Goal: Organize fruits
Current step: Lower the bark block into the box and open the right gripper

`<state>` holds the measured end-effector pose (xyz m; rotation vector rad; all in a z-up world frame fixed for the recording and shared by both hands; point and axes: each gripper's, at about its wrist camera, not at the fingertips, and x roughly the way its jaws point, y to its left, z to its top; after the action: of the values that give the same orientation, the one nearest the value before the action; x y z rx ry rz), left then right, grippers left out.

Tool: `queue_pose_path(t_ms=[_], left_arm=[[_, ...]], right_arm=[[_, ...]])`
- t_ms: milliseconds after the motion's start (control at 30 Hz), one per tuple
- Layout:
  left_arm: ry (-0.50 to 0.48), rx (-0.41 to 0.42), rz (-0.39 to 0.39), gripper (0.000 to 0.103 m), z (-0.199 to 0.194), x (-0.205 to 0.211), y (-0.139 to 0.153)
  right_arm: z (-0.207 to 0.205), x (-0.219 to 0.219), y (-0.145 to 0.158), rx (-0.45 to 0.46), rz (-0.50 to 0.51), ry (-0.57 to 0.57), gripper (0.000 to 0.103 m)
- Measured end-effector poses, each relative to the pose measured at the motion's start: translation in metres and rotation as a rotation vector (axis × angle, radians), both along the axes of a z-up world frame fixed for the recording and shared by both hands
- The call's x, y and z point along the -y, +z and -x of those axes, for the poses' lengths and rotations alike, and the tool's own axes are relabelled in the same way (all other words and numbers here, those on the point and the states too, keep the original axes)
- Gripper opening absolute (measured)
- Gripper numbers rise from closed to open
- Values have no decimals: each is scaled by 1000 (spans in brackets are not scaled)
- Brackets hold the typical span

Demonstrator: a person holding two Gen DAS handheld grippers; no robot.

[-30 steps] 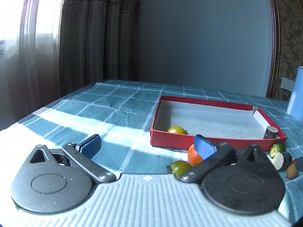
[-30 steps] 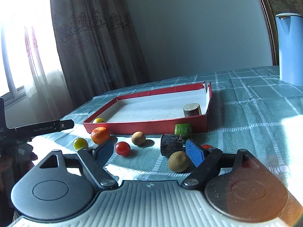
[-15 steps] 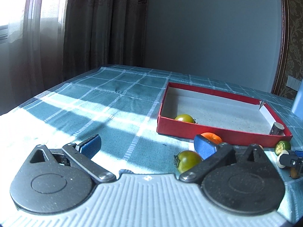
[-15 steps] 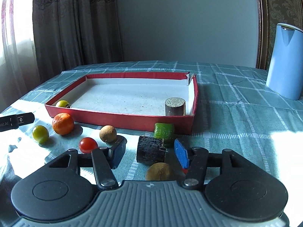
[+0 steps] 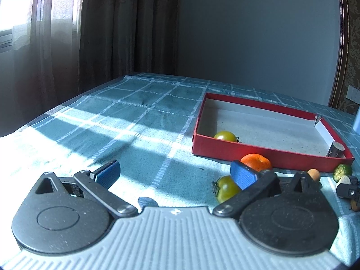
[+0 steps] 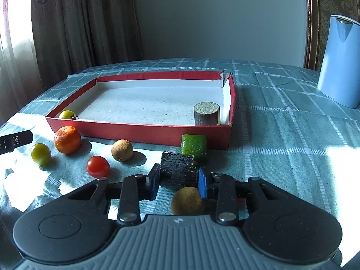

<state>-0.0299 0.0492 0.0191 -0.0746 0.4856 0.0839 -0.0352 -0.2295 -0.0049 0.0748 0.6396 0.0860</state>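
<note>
My right gripper (image 6: 178,181) is low over the tablecloth, its jaws closing, and the blue pads touch both ends of a dark bark-covered log piece (image 6: 177,173). A brown round fruit (image 6: 186,200) lies just under it and a green chunk (image 6: 194,147) just behind. Further left lie a red cherry tomato (image 6: 97,166), another brown fruit (image 6: 122,150), an orange (image 6: 67,139) and a green tomato (image 6: 40,154). The red box (image 6: 139,128) holds a yellow-green tomato (image 6: 67,114) and a wooden cylinder (image 6: 207,113). My left gripper (image 5: 173,173) is open and holds nothing; a green tomato (image 5: 226,189) sits by its right finger, with the orange (image 5: 256,162) beyond.
A tall blue jug (image 6: 339,60) stands on the checked cloth at the far right. Part of the left gripper (image 6: 13,140) reaches in at the left edge of the right wrist view. Curtains and a window lie beyond the table's left side.
The right gripper's jaws have narrowed from wide open until they meet the dark log piece, and it swung round toward the box. The left gripper stays open, tilted slightly.
</note>
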Motion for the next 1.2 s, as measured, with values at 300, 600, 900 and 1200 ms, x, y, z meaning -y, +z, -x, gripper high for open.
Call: queue_pose_path(t_ms=[300, 600, 900, 1200], left_arm=[[-12, -30, -11, 103, -5, 1, -3], [-58, 25, 2, 103, 5, 1, 0], [-88, 14, -34, 103, 3, 8, -1], [-81, 8, -48, 103, 2, 9, -3]], right_arm=[[7, 5, 5, 46, -47, 9, 32], [7, -5, 41, 163, -53, 73, 32], [-35, -18, 44, 150, 44, 67, 32], [-59, -17, 19, 88, 84, 51, 32]])
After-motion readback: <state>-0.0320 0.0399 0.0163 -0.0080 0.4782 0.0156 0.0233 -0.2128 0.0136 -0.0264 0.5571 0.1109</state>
